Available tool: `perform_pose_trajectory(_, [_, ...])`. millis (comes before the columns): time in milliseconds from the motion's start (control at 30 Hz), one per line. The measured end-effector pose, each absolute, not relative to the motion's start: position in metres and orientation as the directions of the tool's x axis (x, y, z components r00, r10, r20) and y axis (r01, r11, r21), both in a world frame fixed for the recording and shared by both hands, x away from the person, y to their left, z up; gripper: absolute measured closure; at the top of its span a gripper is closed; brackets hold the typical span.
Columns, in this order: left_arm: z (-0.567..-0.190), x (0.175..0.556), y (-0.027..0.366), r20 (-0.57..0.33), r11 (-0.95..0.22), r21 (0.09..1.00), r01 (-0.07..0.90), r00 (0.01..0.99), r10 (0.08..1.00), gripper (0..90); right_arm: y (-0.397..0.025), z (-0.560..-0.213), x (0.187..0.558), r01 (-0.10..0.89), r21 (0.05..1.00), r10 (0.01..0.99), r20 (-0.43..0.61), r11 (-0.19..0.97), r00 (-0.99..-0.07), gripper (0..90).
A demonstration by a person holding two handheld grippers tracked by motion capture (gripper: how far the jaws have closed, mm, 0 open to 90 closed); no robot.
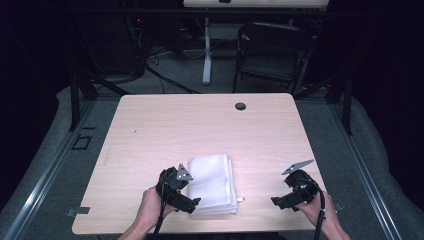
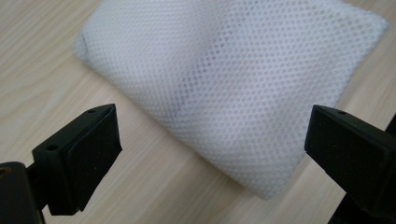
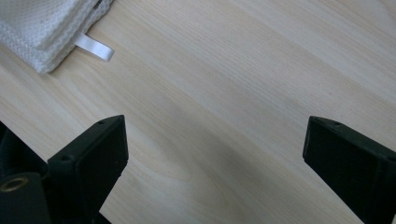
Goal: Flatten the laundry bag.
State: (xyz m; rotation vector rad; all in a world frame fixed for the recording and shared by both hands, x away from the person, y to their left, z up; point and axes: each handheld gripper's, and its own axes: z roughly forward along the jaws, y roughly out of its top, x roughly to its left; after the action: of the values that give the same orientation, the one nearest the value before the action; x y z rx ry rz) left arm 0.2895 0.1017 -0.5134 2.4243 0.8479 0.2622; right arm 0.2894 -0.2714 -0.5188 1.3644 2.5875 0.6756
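The wooden counter (image 1: 150, 130) carries a folded white mesh cloth (image 1: 212, 182), which lies just ahead of the left tool (image 1: 192, 204) and partly between its wide-open, empty jaws. The right tool (image 1: 279, 202), equally wide open and empty, sits well apart, with the cloth's small white tag (image 3: 95, 47) beyond its left jaw.

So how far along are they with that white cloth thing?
The white mesh fabric bag already lies folded flat on the light wooden table. The left gripper hovers open at its edge, not gripping. The right gripper waits open over bare wood. Any grasping or handling is yet to come.
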Motion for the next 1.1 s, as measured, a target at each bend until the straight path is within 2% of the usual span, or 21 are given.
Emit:
perform_pose_trajectory(333, [-0.519, 0.283, 0.077, -0.002, -0.697, 0.563, 0.443, 0.845, 0.535, 10.3, -0.263, -0.521, 0.296, 0.742, 0.444, 0.795, 0.099, 0.503, -0.598, 9.4])
perform_pose_trajectory(533, [-0.519, 0.278, 0.061, 0.021, -0.739, 0.567, 0.364, 0.891, 0.454, 15.4, -0.257, -0.523, 0.298, 0.737, 0.434, 0.781, 0.111, 0.518, -0.615, 9.5])
perform_pose_trajectory(733, [-0.530, 0.284, 0.045, 0.003, -0.782, 0.520, 0.344, 0.915, 0.404, 19.1, -0.254, -0.522, 0.301, 0.739, 0.433, 0.775, 0.130, 0.517, -0.618, 9.8])
perform_pose_trajectory(800, [-0.533, 0.286, 0.042, 0.004, -0.798, 0.503, 0.331, 0.923, 0.386, 23.0, -0.252, -0.523, 0.302, 0.740, 0.427, 0.774, 0.130, 0.520, -0.619, 10.0])
perform_pose_trajectory(1100, [-0.548, 0.293, 0.035, 0.024, -0.843, 0.431, 0.323, 0.929, 0.369, 31.7, -0.245, -0.530, 0.300, 0.733, 0.406, 0.751, 0.152, 0.546, -0.643, 11.3])
